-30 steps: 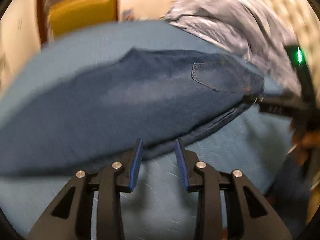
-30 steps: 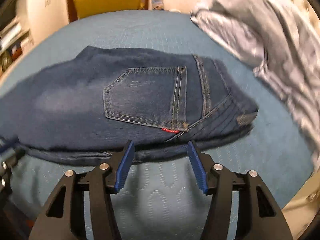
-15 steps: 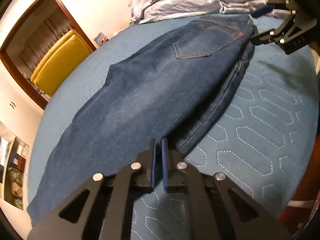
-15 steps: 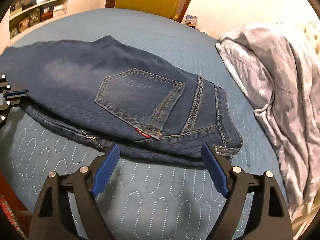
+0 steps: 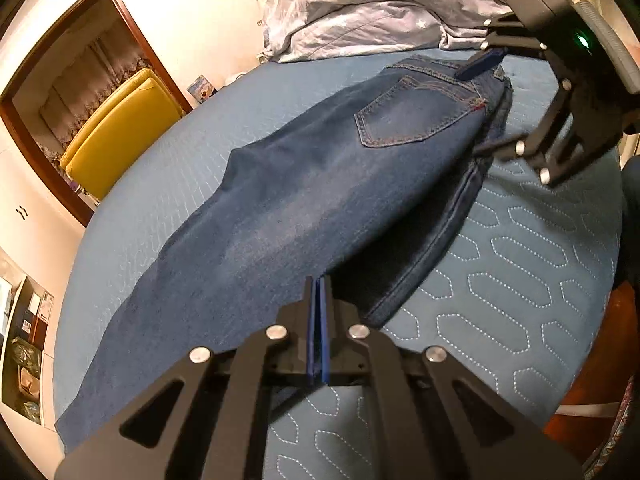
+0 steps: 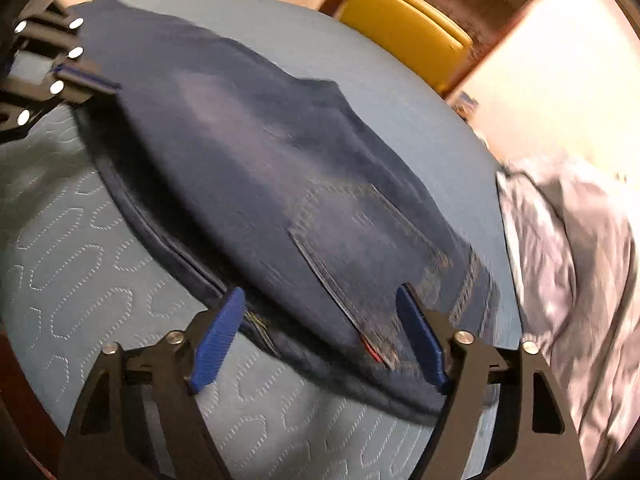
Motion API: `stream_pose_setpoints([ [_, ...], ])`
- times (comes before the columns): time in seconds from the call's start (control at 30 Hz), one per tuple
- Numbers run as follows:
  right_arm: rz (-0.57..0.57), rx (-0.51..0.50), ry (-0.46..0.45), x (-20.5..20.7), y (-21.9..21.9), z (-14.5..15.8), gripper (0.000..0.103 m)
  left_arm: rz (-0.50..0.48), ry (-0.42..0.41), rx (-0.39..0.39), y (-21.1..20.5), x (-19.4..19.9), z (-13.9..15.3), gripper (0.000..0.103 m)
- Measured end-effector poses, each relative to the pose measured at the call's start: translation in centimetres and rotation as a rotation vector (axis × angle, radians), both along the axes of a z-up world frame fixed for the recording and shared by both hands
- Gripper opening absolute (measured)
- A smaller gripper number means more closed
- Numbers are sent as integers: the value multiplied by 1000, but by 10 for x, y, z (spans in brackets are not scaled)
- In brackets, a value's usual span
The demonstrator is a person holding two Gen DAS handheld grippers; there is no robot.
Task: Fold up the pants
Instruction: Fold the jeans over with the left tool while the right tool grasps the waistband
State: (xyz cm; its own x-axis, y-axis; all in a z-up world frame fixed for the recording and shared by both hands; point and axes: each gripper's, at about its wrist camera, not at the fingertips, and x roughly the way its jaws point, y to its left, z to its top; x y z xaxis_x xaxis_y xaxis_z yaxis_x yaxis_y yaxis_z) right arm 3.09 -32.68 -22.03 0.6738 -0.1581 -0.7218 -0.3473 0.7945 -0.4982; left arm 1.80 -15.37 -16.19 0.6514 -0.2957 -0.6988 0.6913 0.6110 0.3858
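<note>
Dark blue jeans (image 5: 304, 184) lie folded lengthwise on the blue quilted bed (image 5: 520, 264), back pocket (image 5: 404, 120) facing up. My left gripper (image 5: 318, 284) is shut on the near edge of the upper layer around mid-leg; from the right wrist view it (image 6: 102, 85) pinches that edge at the far left. My right gripper (image 6: 320, 292) is open, its blue pads (image 6: 218, 336) straddling the waist end of the jeans (image 6: 280, 168) beside the pocket (image 6: 360, 248). In the left wrist view it (image 5: 476, 112) stands open over the waistband.
A rumpled grey duvet (image 5: 372, 12) is heaped at the head of the bed, just beyond the waistband (image 6: 560, 280). A yellow chair (image 5: 120, 136) stands in a doorway past the far side. Shelves (image 5: 24, 352) line the wall at left.
My left gripper went from open to shut on the jeans' near edge. My right gripper, still open, has swung in closer over the waist end.
</note>
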Motion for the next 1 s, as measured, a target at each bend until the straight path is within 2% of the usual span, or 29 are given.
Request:
stream_pose_setpoints([
  [0.07, 4, -5, 21, 8, 0, -6, 49, 0, -5, -2, -1, 0, 2, 2],
  [0.1, 4, -2, 27, 10, 0, -8, 45, -1, -6, -1, -1, -1, 2, 2],
  [0.13, 9, 18, 40, 12, -1, -8, 30, -3, -8, 0, -2, -1, 3, 2],
  [0.17, 15, 51, 54, 13, -3, -8, 10, -3, -8, -1, -2, -2, 3, 2],
  [0.2, 16, 81, 64, 12, -4, -7, 8, -3, -9, -3, -3, -2, 3, 2],
  [0.27, 25, 63, 55, 7, -2, -5, 1, -6, -13, 0, -3, -4, 4, 2],
  [0.4, 18, 71, 41, -2, -3, 3, 1, -26, -22, 25, -4, -13, -2, 2],
  [0.53, 14, 47, 77, 1, 0, -15, 1, -53, -8, 63, -3, -22, -19, 2],
  [0.63, -1, 39, 66, 0, 2, -18, 4, -59, 3, 92, -2, -20, -32, 2],
  [0.7, -20, 90, 66, -4, -4, -11, 12, -56, 17, 91, -2, -18, -34, 2],
  [0.73, -43, 130, 73, -6, -11, -7, 20, -57, 17, 91, -1, -18, -35, 2],
  [0.77, -66, 169, 78, -9, -19, -2, 29, -57, 19, 89, 0, -18, -35, 2],
  [0.8, -84, 198, 76, -12, -26, 1, 45, -55, 22, 88, 1, -17, -36, 2],
  [0.83, -104, 237, 67, -18, -33, 6, 54, -55, 23, 88, 2, -16, -35, 2],
  [0.93, -217, 401, 53, -34, -71, 23, 57, -50, 22, 83, 2, -15, -36, 2],
  [1.0, -385, 520, 37, -39, -112, 29, 57, -50, 26, 75, 2, -17, -36, 5],
])
